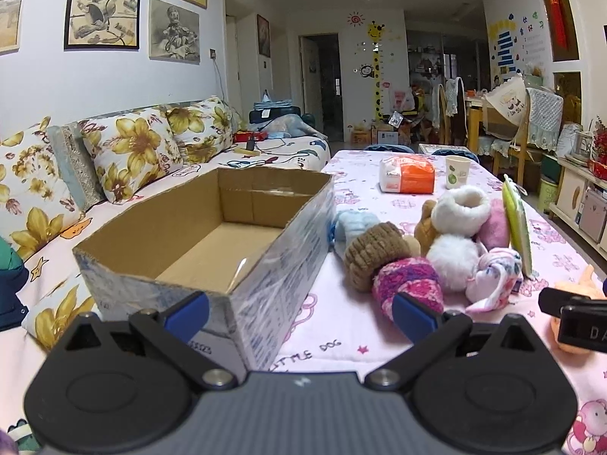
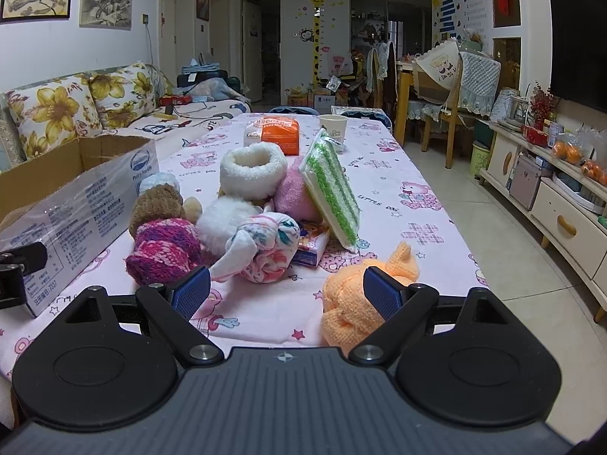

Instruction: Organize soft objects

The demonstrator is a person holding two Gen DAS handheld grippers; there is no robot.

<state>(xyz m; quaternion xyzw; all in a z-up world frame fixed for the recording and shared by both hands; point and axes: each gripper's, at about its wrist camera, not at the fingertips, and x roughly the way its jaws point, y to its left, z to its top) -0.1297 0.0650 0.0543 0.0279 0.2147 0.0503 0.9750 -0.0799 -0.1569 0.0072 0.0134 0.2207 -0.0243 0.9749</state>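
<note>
Both tongs gape empty over the desk, right tongs nearest the squashy orange knitted toy — pinch its fat middle.

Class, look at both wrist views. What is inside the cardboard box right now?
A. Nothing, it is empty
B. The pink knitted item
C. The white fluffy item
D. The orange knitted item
A: the cardboard box shows a bare bottom, while the soft items lie beside it on the table.
</note>
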